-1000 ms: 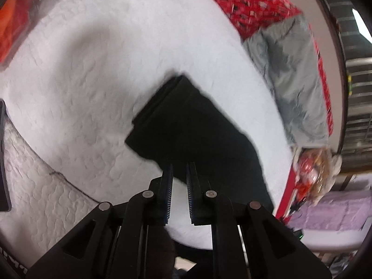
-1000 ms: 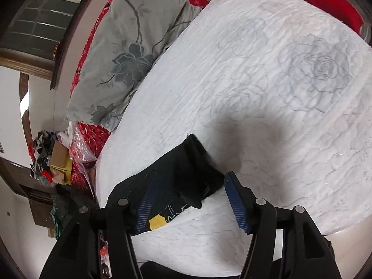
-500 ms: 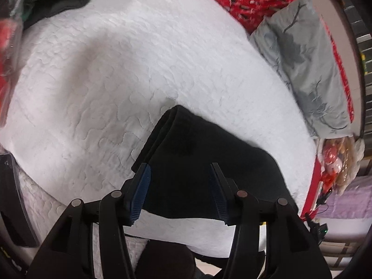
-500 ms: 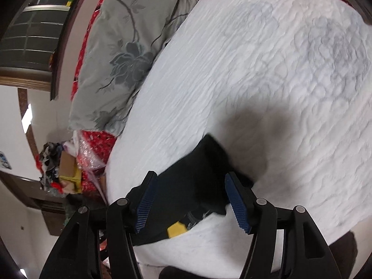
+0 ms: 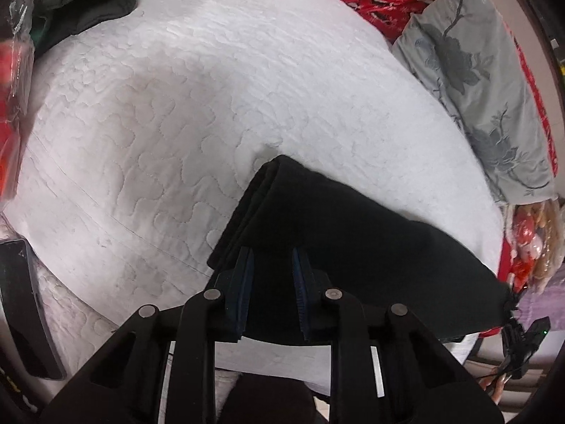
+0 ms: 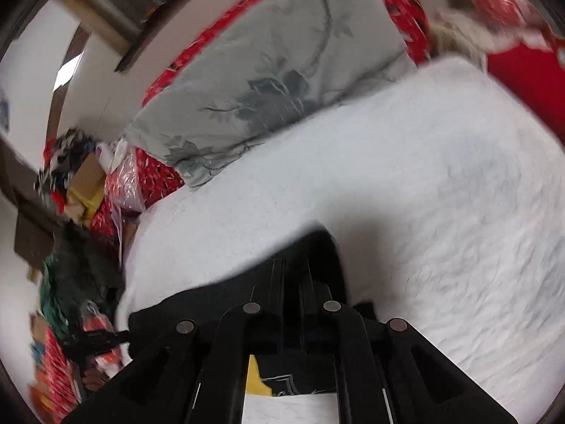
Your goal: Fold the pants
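Both grippers have narrowed: left gripper (image 5: 272, 265) and right gripper (image 6: 295, 275) pinch my soft, limp folded black pants (image 5: 339, 226) at the near edge.

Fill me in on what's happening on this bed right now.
A person with a handheld gripper in each hand is folding black pants on a white quilted bedspread. The pants already lie in a folded stack. The left gripper is nearly closed over the near edge, and the right gripper appears closed on the other end, though that view is blurred.
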{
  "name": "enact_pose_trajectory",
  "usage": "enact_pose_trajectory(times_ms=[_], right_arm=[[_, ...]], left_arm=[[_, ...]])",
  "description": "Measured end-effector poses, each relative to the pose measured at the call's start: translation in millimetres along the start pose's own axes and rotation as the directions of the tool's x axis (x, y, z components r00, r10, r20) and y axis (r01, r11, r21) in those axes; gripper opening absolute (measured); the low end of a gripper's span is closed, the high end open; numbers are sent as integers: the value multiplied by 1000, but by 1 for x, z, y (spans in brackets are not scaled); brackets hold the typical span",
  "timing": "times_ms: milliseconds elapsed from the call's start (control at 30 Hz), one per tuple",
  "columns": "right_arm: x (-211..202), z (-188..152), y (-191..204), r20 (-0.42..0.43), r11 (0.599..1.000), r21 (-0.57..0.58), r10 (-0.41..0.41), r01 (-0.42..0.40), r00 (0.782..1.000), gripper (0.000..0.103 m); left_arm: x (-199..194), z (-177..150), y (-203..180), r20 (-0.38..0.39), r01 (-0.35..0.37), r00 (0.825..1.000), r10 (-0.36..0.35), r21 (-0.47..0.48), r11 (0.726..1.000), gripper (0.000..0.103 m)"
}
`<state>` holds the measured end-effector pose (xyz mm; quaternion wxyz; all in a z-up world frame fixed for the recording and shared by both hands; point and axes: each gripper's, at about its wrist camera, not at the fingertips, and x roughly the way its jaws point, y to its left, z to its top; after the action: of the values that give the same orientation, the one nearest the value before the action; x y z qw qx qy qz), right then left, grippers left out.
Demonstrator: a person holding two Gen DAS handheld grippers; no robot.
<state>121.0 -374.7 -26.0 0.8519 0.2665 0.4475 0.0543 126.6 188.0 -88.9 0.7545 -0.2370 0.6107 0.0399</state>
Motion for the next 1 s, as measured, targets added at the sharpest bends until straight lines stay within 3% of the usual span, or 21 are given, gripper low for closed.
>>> enact_pose_trajectory(times_ms=[67, 167, 233, 300, 367, 500, 567, 633, 767, 1000], right_arm=[[19, -16, -17, -96, 995, -4, -99, 99, 990, 8], [33, -37, -40, -150, 988, 53, -138, 147, 979, 15], [23, -43, -51, -114, 984, 133, -99, 114, 989, 23], [3, -46, -58, -43, 976, 211, -49, 57, 998, 41], [-16, -54, -61, 26, 961, 276, 12, -19, 1000, 49], [-20, -70, -59, 20, 925, 353, 145, -142, 989, 52], [-6, -80, -54, -17, 905, 392, 187, -166, 982, 53], [6, -92, -56, -41, 893, 423, 191, -156, 981, 53], [25, -101, -64, -44, 858, 492, 193, -146, 980, 53], [31, -100, -68, -37, 843, 522, 176, -131, 984, 53]], left_arm=[[3, 1, 4, -12, -1, 1000, 1, -11, 1000, 20], [4, 2, 10, -21, 15, 1000, -16, -34, 999, 20], [-2, 1, 12, -21, 25, 999, -26, -45, 999, 20], [-11, -2, 14, -7, 46, 999, -47, -45, 998, 20], [-21, -6, 17, 4, 74, 997, -74, -48, 996, 20], [-31, -17, 21, 9, 151, 989, -151, -85, 985, 24], [-35, -28, 21, 12, 201, 980, -200, -101, 974, 35], [-37, -39, 21, 7, 231, 973, -232, -112, 966, 40], [-31, -54, 23, -24, 269, 961, -274, -130, 954, 41], [-3, -58, 18, -79, 262, 957, -278, -165, 951, 41]])
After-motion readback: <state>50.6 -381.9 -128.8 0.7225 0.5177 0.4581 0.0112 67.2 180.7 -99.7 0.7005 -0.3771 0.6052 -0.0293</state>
